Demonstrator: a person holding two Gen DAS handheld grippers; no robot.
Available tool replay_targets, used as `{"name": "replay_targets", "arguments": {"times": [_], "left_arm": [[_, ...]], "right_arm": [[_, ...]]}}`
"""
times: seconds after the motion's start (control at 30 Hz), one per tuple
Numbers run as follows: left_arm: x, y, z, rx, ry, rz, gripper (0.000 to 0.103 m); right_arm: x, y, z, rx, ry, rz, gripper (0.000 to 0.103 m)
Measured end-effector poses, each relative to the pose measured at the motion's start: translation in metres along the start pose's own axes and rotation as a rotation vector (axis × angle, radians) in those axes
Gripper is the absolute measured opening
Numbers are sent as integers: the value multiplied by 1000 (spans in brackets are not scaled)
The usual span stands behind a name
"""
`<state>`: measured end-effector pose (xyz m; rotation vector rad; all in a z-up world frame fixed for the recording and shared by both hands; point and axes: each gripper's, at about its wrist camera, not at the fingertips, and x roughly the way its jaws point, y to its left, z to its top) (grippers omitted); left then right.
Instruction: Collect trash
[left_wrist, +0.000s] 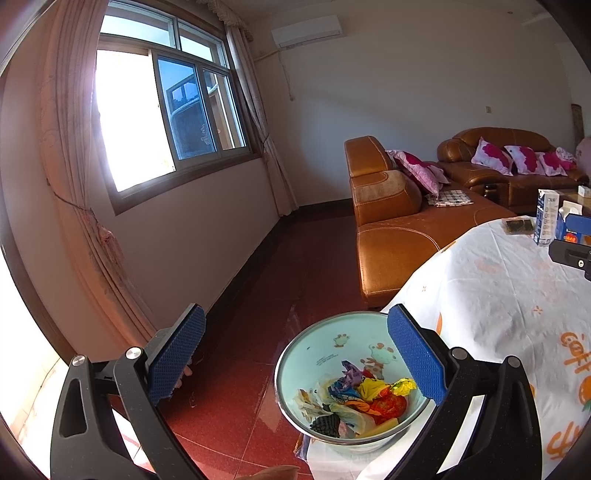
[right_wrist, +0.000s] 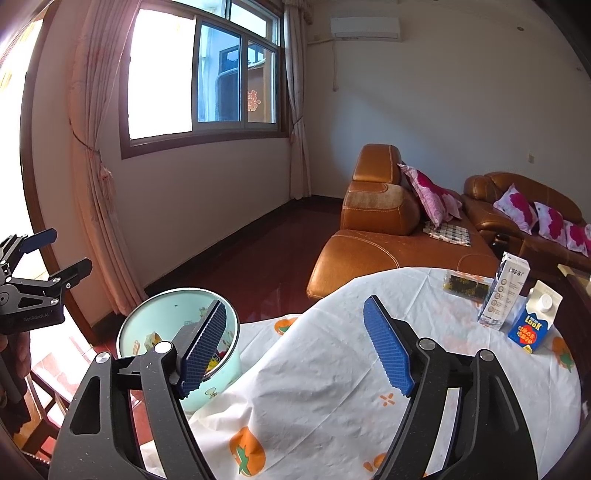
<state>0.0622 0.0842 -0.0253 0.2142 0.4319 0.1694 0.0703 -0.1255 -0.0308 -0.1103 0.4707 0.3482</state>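
A pale green trash bin (left_wrist: 314, 350) with cartoon prints stands on the floor beside the table and holds several crumpled colourful wrappers (left_wrist: 364, 400). My left gripper (left_wrist: 295, 350) is open and empty, hovering above the bin's left side. The bin also shows in the right wrist view (right_wrist: 162, 314). My right gripper (right_wrist: 295, 347) is open and empty above the table's near left edge. On the table's far side stand a white carton (right_wrist: 504, 295), a blue carton (right_wrist: 533, 319) and a dark flat packet (right_wrist: 465, 284). The left gripper shows in the right wrist view (right_wrist: 62, 254).
The round table (right_wrist: 351, 369) has a white cloth with orange prints. A brown leather sofa (right_wrist: 388, 240) with pink cushions stands behind it. The red floor (left_wrist: 258, 277) runs toward the window wall. A wooden chair (right_wrist: 44, 417) stands at the lower left.
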Motion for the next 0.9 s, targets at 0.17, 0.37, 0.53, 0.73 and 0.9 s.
{"name": "replay_targets", "arguments": {"times": [0.17, 0.37, 0.53, 0.73, 0.9], "left_arm": [[0, 0, 1, 5, -1, 5, 97], [1, 0, 1, 19, -4, 23, 97], [0, -2, 1, 18, -9, 13, 97], [1, 2, 1, 4, 2, 13, 97], [3, 1, 1, 5, 9, -5, 97]], "right_arm": [[0, 1, -1, 0, -1, -1, 77], [0, 2, -2, -1, 1, 1, 77], [2, 4, -4, -4, 9, 6, 78], [1, 0, -4, 1, 7, -3, 78], [-4, -11, -2, 18, -7, -21, 78]]}}
